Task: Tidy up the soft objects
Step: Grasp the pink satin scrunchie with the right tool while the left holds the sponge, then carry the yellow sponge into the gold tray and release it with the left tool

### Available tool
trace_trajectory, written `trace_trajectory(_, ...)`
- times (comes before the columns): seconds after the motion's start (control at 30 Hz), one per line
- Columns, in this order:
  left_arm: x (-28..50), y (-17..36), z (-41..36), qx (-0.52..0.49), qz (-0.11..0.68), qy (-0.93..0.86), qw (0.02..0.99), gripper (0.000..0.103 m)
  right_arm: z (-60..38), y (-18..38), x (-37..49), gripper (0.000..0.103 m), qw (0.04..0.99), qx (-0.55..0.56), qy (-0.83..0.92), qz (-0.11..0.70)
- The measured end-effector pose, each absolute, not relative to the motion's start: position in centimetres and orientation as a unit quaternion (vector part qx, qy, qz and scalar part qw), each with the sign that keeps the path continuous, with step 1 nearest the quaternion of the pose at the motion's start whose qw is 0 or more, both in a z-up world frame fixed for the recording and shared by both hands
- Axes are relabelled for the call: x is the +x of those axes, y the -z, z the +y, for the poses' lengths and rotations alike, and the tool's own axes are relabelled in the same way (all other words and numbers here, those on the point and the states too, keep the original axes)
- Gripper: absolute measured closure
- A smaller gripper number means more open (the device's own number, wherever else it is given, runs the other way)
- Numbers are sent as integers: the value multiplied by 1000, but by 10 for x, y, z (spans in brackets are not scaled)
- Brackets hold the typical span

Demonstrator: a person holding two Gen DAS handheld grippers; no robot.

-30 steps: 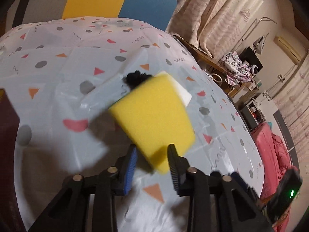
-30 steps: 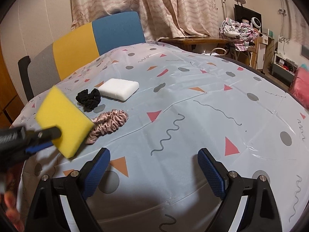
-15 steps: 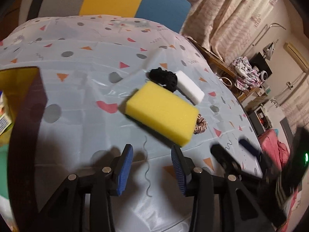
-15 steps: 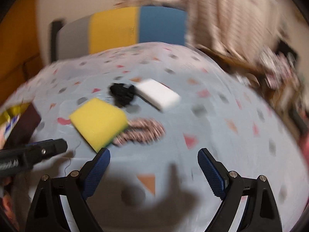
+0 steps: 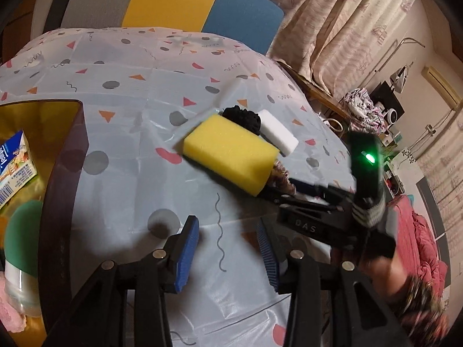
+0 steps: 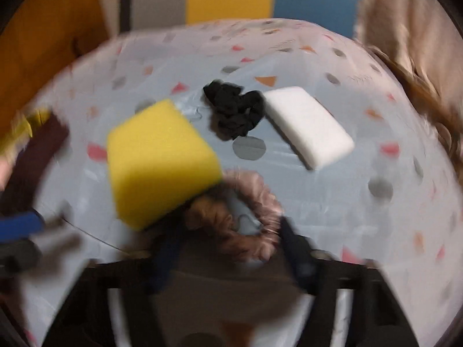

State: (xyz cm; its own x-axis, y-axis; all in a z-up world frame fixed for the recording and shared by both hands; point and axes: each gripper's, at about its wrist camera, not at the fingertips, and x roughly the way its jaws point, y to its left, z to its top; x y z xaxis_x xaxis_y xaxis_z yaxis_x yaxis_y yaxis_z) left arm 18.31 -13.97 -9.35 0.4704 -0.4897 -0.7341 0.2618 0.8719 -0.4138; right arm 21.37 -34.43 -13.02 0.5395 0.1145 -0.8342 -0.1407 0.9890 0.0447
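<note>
dim warm indoor light; right wrist view smeared by motion blur (left sharper), fisheye edges bent and dark.

Beyond the grippers stood a chair point(image 5: 202, 3) — grey, yellow and blue; patterned curtains point(image 5: 347, 20) hung to its right, above a cluttered wooden desk point(image 5: 315, 92).

Two sponges lie on the counter point(image 5: 130, 150): one yellow sponge point(image 5: 230, 153) and one white sponge point(image 5: 277, 135). There are two scrunchies: one black scrunchie point(image 6: 234, 110) and one pinkish-brown satin scrunchie point(image 6: 240, 217). One dark box with a yellow inside point(image 5: 62, 173) sits at the left edge, holding one printed carton point(image 5: 14, 167) and one green-capped container point(image 5: 20, 243). One chair point(image 5: 173, 3) with grey, yellow and blue panels stands behind. Two tools show, one left tool point(image 5: 225, 245) and one right tool point(image 6: 228, 248).
</note>
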Motion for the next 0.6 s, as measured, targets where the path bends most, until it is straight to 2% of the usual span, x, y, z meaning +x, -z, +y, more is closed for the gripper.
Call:
trace_trajectory(0.03, 184, 93, -140, -125, 466, 218, 848, 61, -346, 129, 207, 87, 881, -6, -65, 468)
trace_trajectory(0.3, 196, 92, -147, -128, 469, 202, 850, 54, -373, 123, 138, 88, 898, 122, -51, 420)
trace_trajectory(0.53, 214, 95, -179, -107, 484, 180, 849, 20, -401, 122, 100, 88, 914, 183, 59, 358)
trace_trajectory(0.6, 224, 92, -195, -83, 487, 170, 853, 19, -402, 122, 102, 88, 916, 182, 68, 350)
